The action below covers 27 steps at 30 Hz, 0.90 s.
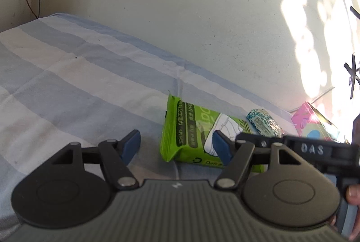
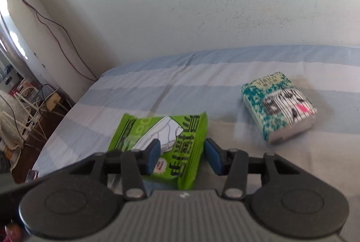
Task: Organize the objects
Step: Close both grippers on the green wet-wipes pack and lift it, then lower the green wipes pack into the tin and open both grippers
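- The green wipes packet (image 2: 162,147) lies flat on the bed (image 2: 139,89), on its blue-and-white striped sheet.
- In the right wrist view its long axis runs from about 5 o'clock to 11 o'clock, with one crimped end at the far side and the other toward the camera.
- The right tool (image 2: 182,157) is over the packet's near right part. Its left blue pad (image 2: 151,156) lies over the printed face and its right pad (image 2: 212,156) stands just off the packet's right edge. The jaws stand apart around that edge; I cannot tell whether a pad presses on it.
- The left tool (image 1: 176,147) has its jaws apart with nothing between them. The packet (image 1: 191,129) shows past its right pad, at about 1 o'clock of the gap.
- A teal speckled tissue pack (image 2: 279,104) lies at 2 o'clock of the green packet, well apart from it, its long axis pointing to about 11 o'clock.
- In the left wrist view a pink box (image 1: 312,120) sits just beyond the tissue pack (image 1: 265,122), by the wall (image 1: 202,16).
- Part of the right tool's body crosses the right edge of the left view.
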Each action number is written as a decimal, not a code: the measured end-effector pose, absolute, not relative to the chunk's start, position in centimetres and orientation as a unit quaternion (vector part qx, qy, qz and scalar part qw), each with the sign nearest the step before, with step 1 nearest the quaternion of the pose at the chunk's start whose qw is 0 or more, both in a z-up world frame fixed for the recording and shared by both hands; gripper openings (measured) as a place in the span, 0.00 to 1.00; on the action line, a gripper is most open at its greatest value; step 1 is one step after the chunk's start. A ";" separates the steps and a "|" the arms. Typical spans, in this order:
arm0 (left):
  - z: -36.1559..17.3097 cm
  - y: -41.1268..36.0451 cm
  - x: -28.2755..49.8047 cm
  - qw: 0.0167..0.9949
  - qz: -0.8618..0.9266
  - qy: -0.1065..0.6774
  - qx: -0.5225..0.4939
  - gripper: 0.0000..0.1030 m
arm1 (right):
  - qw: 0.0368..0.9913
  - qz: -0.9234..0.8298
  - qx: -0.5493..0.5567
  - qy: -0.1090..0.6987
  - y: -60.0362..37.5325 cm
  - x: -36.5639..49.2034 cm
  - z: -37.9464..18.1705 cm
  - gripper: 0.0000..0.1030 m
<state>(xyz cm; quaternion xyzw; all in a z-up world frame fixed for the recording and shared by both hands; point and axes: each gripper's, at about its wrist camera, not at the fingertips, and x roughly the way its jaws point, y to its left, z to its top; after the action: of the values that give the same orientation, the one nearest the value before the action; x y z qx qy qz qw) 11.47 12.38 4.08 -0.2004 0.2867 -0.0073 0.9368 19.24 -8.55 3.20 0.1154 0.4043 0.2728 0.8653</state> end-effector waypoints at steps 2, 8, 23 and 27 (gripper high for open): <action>4.2 12.8 11.5 0.937 -0.003 0.275 -0.213 0.70 | 0.872 0.270 0.114 0.393 -9.3 18.1 3.4 0.45; 3.8 11.8 13.2 0.941 -0.030 0.279 -0.190 0.71 | 0.880 0.284 0.074 0.374 -8.6 16.9 3.7 0.63; 6.3 5.8 9.1 0.924 -0.217 0.273 -0.159 0.45 | 0.940 0.212 0.047 0.265 -12.6 6.5 6.2 0.33; 8.2 1.3 7.1 0.922 -0.263 0.251 -0.134 0.43 | 0.964 0.158 0.063 0.202 -16.8 2.6 7.7 0.33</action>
<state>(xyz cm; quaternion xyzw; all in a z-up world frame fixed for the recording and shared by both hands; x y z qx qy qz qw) 7.15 1.31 8.21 -0.1336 0.2506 -0.2627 0.9221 2.65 -16.80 7.68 0.0632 0.2022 0.1584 0.9644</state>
